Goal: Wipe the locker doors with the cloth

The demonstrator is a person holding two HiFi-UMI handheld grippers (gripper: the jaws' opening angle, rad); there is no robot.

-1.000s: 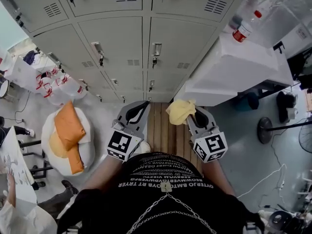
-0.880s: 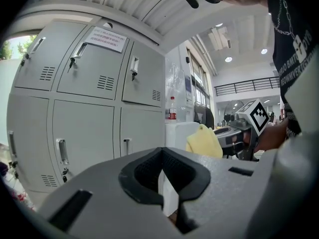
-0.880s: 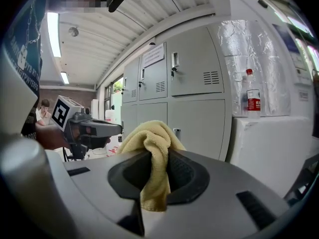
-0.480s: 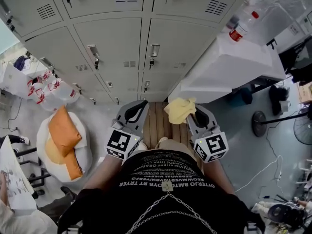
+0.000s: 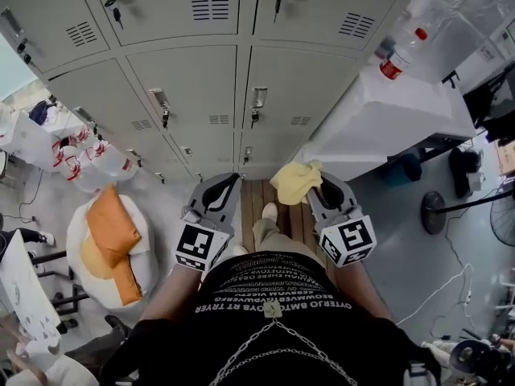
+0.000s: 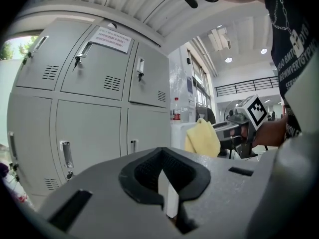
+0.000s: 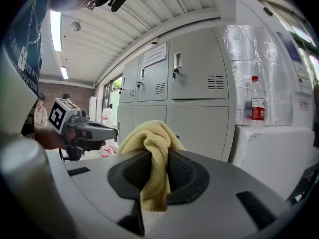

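Observation:
A bank of grey metal lockers (image 5: 233, 71) with keyed handles fills the wall ahead; its doors (image 7: 199, 78) stand shut. My right gripper (image 5: 318, 190) is shut on a bunched yellow cloth (image 5: 294, 182), which sticks out past the jaws (image 7: 152, 148). The cloth hangs in the air short of the lockers, not touching them. My left gripper (image 5: 228, 185) is held level beside it, jaws closed with nothing between them (image 6: 167, 193). From the left gripper view the yellow cloth (image 6: 202, 138) and right gripper show off to the right.
A white cabinet (image 5: 386, 111) with a red-capped bottle (image 5: 398, 53) stands right of the lockers. An orange and white cushion pile (image 5: 113, 240) and bags (image 5: 80, 155) lie on the floor at left. My shoe (image 5: 269, 213) rests on wooden slats (image 5: 253, 195). A fan (image 5: 438, 211) stands at right.
The head view has tilted up a little, showing more of the upper lockers. My foot has stepped forward between the grippers. Both grippers hold about the same pose.

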